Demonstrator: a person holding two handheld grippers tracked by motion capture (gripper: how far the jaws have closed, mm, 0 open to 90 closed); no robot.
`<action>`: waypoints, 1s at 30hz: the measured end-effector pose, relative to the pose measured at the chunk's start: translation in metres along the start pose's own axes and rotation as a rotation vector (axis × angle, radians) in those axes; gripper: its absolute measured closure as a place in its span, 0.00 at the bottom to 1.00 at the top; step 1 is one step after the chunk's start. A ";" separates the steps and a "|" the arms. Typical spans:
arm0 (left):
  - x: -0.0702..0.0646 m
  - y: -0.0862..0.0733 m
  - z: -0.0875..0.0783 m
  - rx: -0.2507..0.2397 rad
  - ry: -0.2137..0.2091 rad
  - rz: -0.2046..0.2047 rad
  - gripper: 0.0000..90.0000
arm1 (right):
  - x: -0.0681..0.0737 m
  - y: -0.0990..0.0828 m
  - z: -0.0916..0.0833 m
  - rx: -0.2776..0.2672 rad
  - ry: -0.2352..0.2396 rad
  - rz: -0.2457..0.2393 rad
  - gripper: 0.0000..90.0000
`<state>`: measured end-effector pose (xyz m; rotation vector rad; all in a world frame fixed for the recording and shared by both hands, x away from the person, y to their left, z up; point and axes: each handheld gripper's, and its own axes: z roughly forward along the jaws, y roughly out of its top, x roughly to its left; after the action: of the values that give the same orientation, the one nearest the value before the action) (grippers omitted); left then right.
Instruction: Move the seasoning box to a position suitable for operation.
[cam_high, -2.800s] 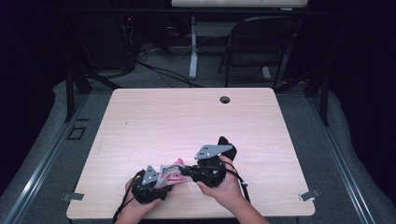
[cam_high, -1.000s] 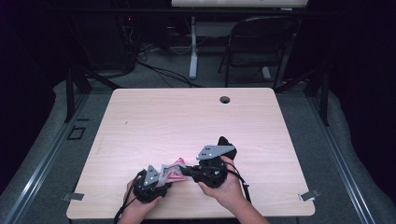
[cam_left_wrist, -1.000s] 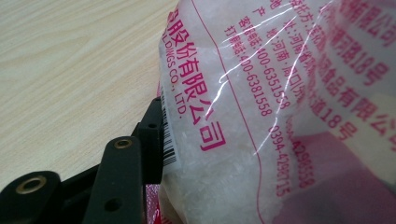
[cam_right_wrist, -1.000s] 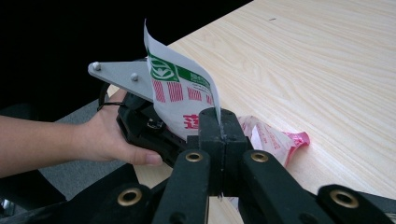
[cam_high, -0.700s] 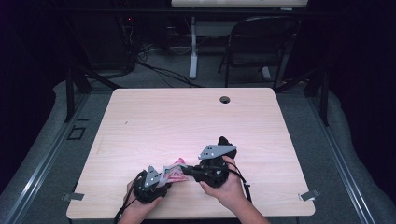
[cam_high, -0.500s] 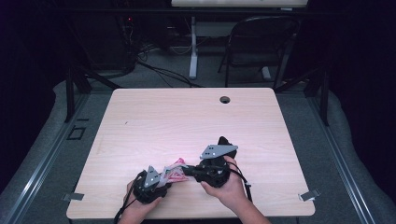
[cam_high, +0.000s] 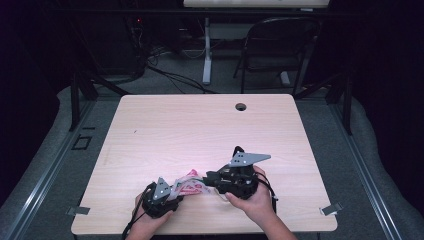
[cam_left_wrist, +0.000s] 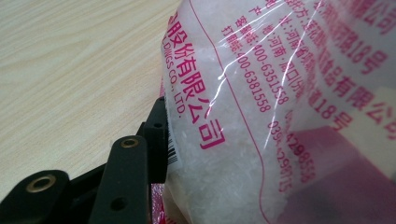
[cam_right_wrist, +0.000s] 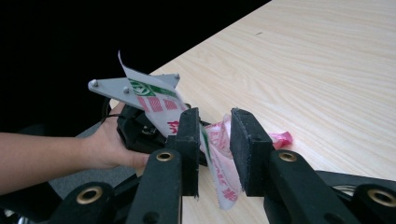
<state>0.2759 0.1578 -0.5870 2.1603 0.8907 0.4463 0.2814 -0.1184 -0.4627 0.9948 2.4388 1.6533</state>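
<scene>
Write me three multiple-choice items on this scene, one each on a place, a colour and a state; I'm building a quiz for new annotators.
1. Where on the light wooden table is the clear plastic bag with red print?
A. by the far edge
B. near the person's edge, between the two claws
C. beside the round hole

2. What colour is most of the print on the bag?
A. blue
B. black
C. red-pink

3. How do the right claw's jaws stand?
A. apart, with bag film between them
C. shut on the table edge
B. clamped flat together with nothing between

Answers: 1 B, the high view shows it low on the table between both hands. 2 C, the left claw view shows red-pink letters. 3 A, a gap shows beside the film; they have just been opening.
</scene>
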 end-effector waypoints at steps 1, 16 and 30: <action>0.000 0.000 0.000 0.001 0.001 0.003 0.62 | -0.001 0.000 -0.001 -0.003 -0.003 0.000 0.81; -0.004 0.000 0.001 0.006 0.019 0.025 0.62 | -0.003 0.002 0.017 0.047 -0.059 0.014 0.69; -0.003 0.000 0.001 0.006 0.018 0.020 0.62 | 0.001 -0.011 0.030 0.130 -0.095 -0.039 0.67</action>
<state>0.2741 0.1550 -0.5874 2.1756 0.8814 0.4742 0.2866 -0.0959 -0.4848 1.0088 2.5124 1.4177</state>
